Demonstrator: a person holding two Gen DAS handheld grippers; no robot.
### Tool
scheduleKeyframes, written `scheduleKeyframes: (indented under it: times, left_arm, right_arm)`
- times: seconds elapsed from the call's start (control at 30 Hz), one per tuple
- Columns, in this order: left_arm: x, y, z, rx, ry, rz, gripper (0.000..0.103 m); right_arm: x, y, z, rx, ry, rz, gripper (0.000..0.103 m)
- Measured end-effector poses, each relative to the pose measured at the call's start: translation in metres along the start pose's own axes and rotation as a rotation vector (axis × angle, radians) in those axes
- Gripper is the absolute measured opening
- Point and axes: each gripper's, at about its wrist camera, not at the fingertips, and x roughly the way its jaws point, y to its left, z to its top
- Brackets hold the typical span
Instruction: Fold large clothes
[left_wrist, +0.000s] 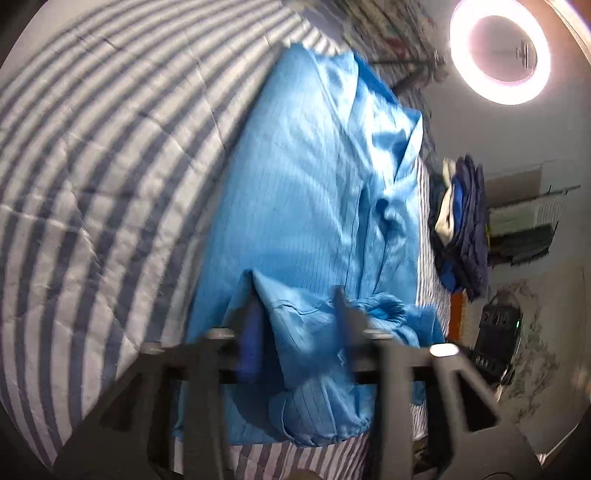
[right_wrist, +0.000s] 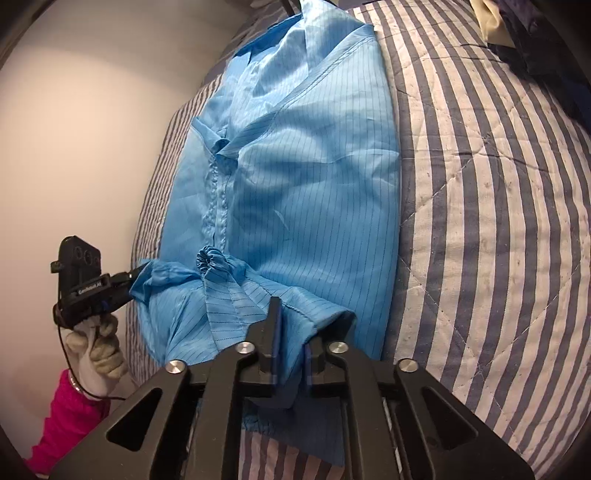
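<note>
A large light-blue pinstriped garment (left_wrist: 314, 192) lies along a striped quilt (left_wrist: 92, 166); it also shows in the right wrist view (right_wrist: 306, 173). My left gripper (left_wrist: 299, 314) has blue fabric of the garment's near end bunched between its fingers, which stand somewhat apart. My right gripper (right_wrist: 295, 339) is shut on the hem at the other near corner. In the right wrist view the left gripper (right_wrist: 125, 280) holds a corner of the garment off the quilt's edge (right_wrist: 147, 229). An elastic cuff (right_wrist: 208, 258) lies between the two corners.
A pile of dark blue and cream clothes (left_wrist: 461, 221) sits at the quilt's far side, also seen in the right wrist view (right_wrist: 524, 33). A ring light (left_wrist: 498, 55) glows above. A plain wall (right_wrist: 92, 129) stands past the quilt's left edge.
</note>
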Motion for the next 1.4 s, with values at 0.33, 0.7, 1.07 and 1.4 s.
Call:
scheduleKeyframes:
  times: [0.33, 0.7, 1.07, 1.4]
  left_arm:
    - [-0.048, -0.003, 0.003, 0.079, -0.088, -0.017, 0.064]
    - [-0.018, -0.022, -0.071, 0.446, 0.126, 0.117, 0.052]
    - [0.032, -0.026, 0.008, 0.264, -0.063, 0.158, 0.052]
    - [0.016, 0.003, 0.036, 0.195, -0.109, 0.185, 0.054]
  right_arm:
    - [-0.059, 0.006, -0.005, -0.078, -0.147, -0.007, 0.055]
    - [-0.025, 0.031, -0.052, -0.340, -0.033, -0.114, 0.037]
    - [0.012, 0.033, 0.002, -0.315, -0.062, -0.155, 0.037]
    - [-0.016, -0.010, 0.026, -0.194, -0.206, -0.200, 0.044]
